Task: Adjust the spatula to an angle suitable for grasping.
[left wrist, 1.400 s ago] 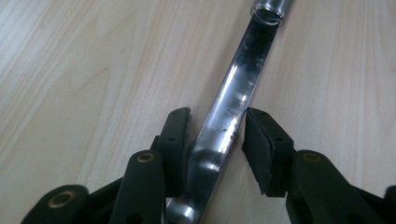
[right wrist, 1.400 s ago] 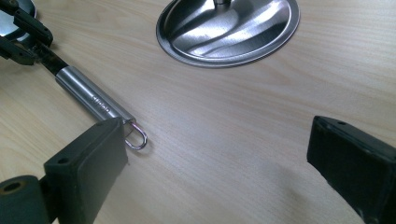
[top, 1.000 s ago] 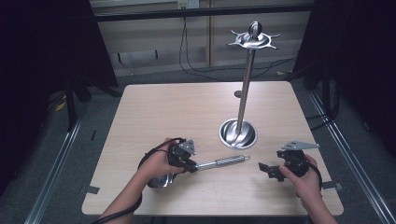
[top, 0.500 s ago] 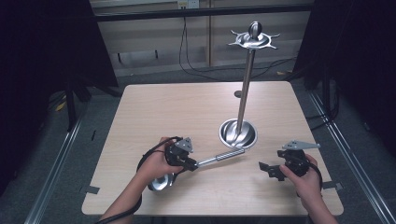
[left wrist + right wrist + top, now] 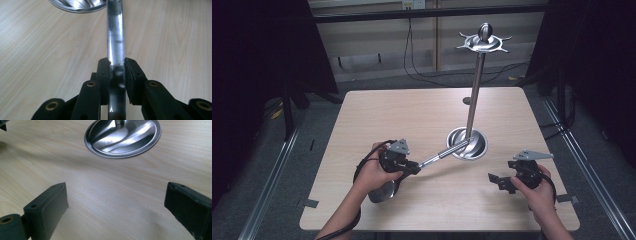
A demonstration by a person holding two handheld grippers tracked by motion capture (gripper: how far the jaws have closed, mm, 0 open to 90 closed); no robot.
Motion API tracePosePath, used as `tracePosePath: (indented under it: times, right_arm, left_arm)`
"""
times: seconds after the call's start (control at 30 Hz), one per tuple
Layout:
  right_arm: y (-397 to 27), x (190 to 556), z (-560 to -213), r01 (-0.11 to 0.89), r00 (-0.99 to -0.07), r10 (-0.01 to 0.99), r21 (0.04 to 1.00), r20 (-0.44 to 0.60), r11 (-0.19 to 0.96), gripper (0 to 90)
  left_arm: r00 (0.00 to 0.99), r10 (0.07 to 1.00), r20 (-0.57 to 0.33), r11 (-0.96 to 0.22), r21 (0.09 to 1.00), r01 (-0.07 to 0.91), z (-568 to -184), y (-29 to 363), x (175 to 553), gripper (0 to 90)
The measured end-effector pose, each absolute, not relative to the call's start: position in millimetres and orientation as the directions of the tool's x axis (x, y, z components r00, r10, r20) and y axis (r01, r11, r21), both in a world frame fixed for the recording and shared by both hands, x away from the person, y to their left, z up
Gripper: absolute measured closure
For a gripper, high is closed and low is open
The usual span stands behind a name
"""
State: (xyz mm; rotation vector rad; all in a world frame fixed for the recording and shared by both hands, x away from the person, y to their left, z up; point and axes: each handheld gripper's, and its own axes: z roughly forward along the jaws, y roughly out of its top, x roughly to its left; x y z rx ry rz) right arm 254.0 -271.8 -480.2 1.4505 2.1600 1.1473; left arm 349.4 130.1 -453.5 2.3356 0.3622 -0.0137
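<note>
A tall metal stand [image 5: 475,85] rises from a round base [image 5: 477,149] right of the table's middle, and its top ring of hooks [image 5: 483,44] carries nothing. My left gripper [image 5: 413,167] is shut on the handle of a metal ladle [image 5: 444,153]. The ladle's bowl [image 5: 379,192] lies under the hand, and the handle's tip reaches the base's rim. In the left gripper view the jaws [image 5: 116,72] clamp the shiny handle [image 5: 115,37], with the base [image 5: 77,5] ahead. My right gripper [image 5: 495,182] stands open near the front right; its jaws [image 5: 117,205] hold nothing, facing the base [image 5: 122,137].
The wooden table [image 5: 412,115] sits over a grey floor with metal rails [image 5: 272,185] on both sides. Cables [image 5: 412,55] trail on the floor behind the far edge. Dark curtains flank the space.
The left gripper has swung the ladle's handle away from me, so its tip now points at the stand's base. The right gripper has stayed where it was.
</note>
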Motion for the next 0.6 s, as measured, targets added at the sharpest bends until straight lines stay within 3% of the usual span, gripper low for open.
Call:
tracePosePath:
  times: [0.6]
  right_arm:
    - [-263.1, 261.3, -480.2, 0.635, -0.468, 0.865, 0.749, 0.182, 0.186, 4.7]
  left_arm:
    - [0.914, 0.377, -0.15, -0.532, 0.773, 0.346, -444.4, 149.3, 348.4, 75.4]
